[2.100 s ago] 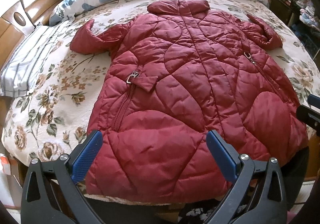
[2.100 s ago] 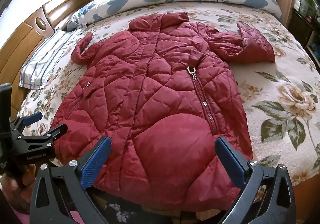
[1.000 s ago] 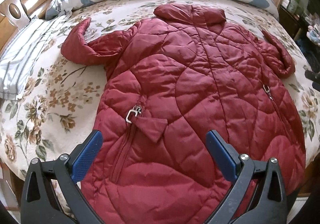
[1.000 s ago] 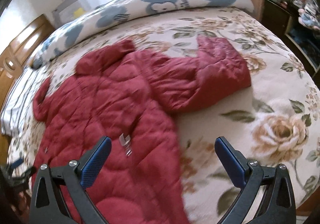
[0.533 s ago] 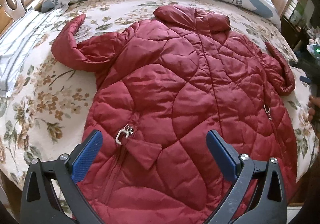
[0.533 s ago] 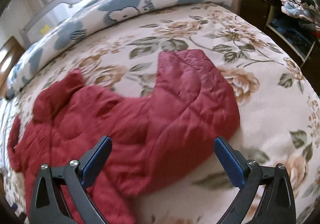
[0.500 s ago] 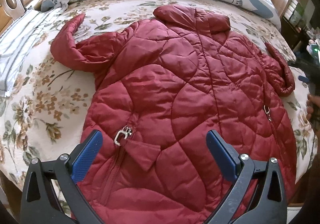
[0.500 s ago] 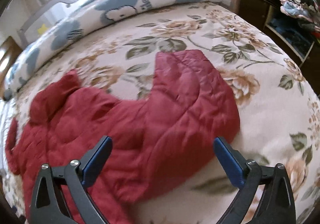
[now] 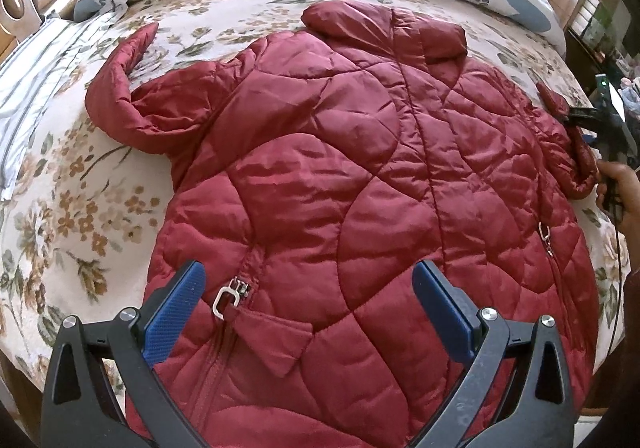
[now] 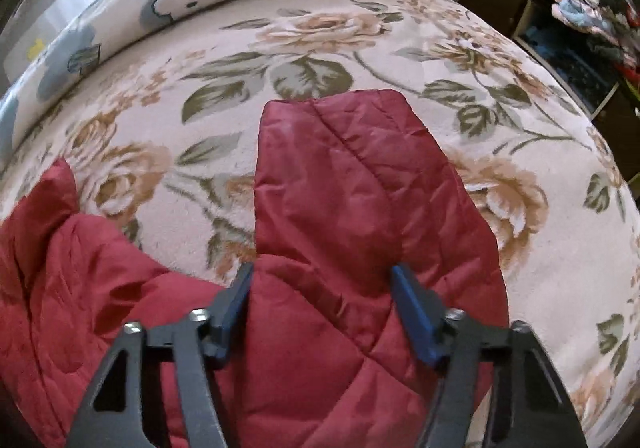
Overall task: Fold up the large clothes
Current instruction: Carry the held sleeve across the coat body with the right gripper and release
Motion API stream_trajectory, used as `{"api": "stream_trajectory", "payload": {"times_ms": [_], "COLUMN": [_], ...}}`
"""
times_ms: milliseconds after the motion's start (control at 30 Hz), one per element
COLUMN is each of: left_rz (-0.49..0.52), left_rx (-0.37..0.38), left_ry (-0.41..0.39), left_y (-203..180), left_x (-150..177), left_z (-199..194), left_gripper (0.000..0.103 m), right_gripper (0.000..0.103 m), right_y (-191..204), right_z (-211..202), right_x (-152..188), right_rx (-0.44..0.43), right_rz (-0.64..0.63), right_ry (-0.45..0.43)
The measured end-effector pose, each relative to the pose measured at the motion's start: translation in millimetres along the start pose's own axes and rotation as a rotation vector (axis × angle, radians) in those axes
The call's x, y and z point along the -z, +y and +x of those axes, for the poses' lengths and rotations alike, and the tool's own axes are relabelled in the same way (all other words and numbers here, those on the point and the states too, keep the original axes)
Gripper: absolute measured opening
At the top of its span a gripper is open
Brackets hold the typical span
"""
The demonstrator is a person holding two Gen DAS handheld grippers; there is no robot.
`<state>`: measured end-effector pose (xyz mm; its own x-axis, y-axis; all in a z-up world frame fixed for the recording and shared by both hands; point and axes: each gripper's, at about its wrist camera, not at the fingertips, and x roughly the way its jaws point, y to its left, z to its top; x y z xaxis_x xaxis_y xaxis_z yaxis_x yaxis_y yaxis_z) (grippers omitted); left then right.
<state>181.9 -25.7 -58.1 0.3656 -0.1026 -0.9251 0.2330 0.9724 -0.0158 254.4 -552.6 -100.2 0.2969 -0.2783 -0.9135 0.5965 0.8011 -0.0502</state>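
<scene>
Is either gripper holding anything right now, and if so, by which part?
The right gripper has just been closing on the coat's sleeve, which bunches between its fingers. The left gripper is open above the coat, holding nothing.

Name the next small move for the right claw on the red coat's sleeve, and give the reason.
Probably finish closing the right claw on the sleeve. Its jaws have just been closing and now straddle the padded fabric, which bulges between them, but a firm pinch isn't evident. The sleeve lies flat on the floral bedspread, not yet folded over the coat.
</scene>
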Motion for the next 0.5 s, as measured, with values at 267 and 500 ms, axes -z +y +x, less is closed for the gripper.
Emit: {"api": "stream_trajectory", "payload": {"times_ms": [267,500], "left_rz": [-0.022,-0.021], "left_rx": [0.002,0.024], "left_ry": [-0.024,-0.021], "left_y": [8.7,12.8], "left_x": [-2.1,-1.6], "left_z": [0.3,-2.1], "left_gripper": [0.103,0.103], "right_gripper": [0.012,0.011], "right_y": [8.2,48.4], "right_z": [-40.7,-95.9], "right_x": [12.8,45.9], "right_rx": [-0.101,-0.266], "right_rz": [-0.032,-0.142], "right_ry": [-0.093,-0.167]}}
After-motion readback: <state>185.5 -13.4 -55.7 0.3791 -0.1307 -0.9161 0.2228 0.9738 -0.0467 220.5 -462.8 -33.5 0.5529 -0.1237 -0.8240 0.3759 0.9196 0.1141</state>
